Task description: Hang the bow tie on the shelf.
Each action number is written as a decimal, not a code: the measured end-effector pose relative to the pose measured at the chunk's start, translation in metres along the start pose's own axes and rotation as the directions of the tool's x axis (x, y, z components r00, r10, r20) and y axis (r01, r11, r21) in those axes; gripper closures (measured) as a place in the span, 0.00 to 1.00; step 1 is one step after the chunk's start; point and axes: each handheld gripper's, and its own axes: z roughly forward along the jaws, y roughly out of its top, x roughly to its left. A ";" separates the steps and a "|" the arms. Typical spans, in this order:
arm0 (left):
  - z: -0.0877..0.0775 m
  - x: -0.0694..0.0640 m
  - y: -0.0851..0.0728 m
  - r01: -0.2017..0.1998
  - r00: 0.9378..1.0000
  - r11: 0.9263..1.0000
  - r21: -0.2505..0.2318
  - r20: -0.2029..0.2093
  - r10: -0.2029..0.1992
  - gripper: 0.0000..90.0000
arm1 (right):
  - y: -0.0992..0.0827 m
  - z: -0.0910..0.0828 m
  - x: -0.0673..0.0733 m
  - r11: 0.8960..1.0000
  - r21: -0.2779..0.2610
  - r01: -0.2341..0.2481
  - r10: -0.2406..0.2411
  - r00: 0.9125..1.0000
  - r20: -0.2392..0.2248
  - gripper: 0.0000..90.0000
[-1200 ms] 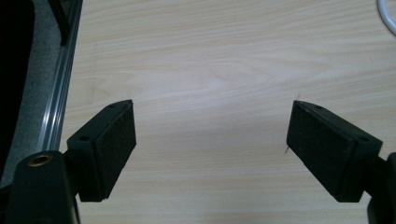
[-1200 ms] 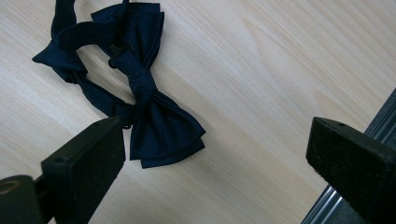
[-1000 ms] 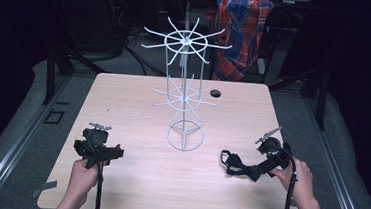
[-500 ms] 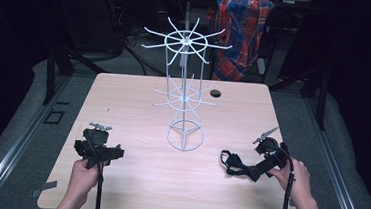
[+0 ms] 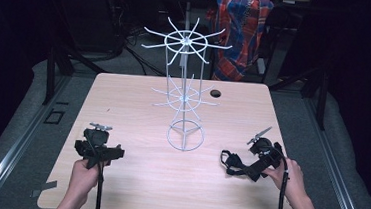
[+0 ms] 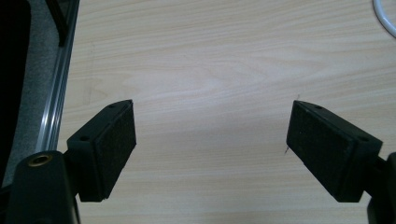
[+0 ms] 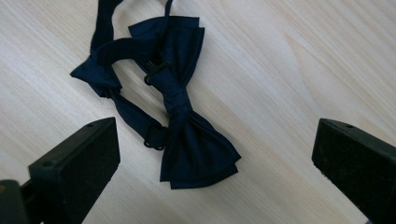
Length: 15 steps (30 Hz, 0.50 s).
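A dark navy bow tie (image 7: 182, 107) with its strap and clasp lies flat on the wooden table, at the front right (image 5: 229, 160). My right gripper (image 7: 215, 140) hovers just over it, open wide, with the tie between and ahead of the two pads and nothing gripped. In the high view the right gripper (image 5: 242, 168) points left at the tie. My left gripper (image 5: 98, 150) is held at the front left, also open (image 6: 210, 140) over bare wood. A white wire rack (image 5: 184, 99) with two tiers of radiating hooks stands mid-table.
The rack's round base ring (image 5: 185, 136) sits between the two grippers, and its edge shows at the top right (image 6: 385, 16). A small dark hole (image 5: 216, 93) is in the table behind the rack. A person in a plaid shirt (image 5: 242, 23) stands beyond the far edge.
The right gripper has shifted slightly left, closer over the bow tie. The left gripper and the tie have not moved.
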 end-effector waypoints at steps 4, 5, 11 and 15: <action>0.000 0.000 0.000 -0.003 1.000 1.000 0.002 0.001 0.003 0.18 | 0.002 0.003 0.000 1.000 -0.003 -0.006 0.006 1.000 -0.019 0.01; 0.000 0.000 0.000 -0.003 1.000 1.000 0.001 0.001 0.003 0.18 | 0.002 0.006 0.001 0.999 -0.023 -0.026 0.026 0.999 -0.030 0.01; 0.000 -0.001 0.000 -0.003 1.000 1.000 0.003 0.000 0.003 0.18 | 0.003 0.009 0.001 0.999 -0.030 -0.034 0.033 0.999 -0.040 0.00; 0.000 -0.001 0.000 -0.003 1.000 1.000 0.003 0.000 0.003 0.18 | 0.005 0.011 0.001 0.999 -0.024 -0.033 0.032 0.999 -0.043 0.02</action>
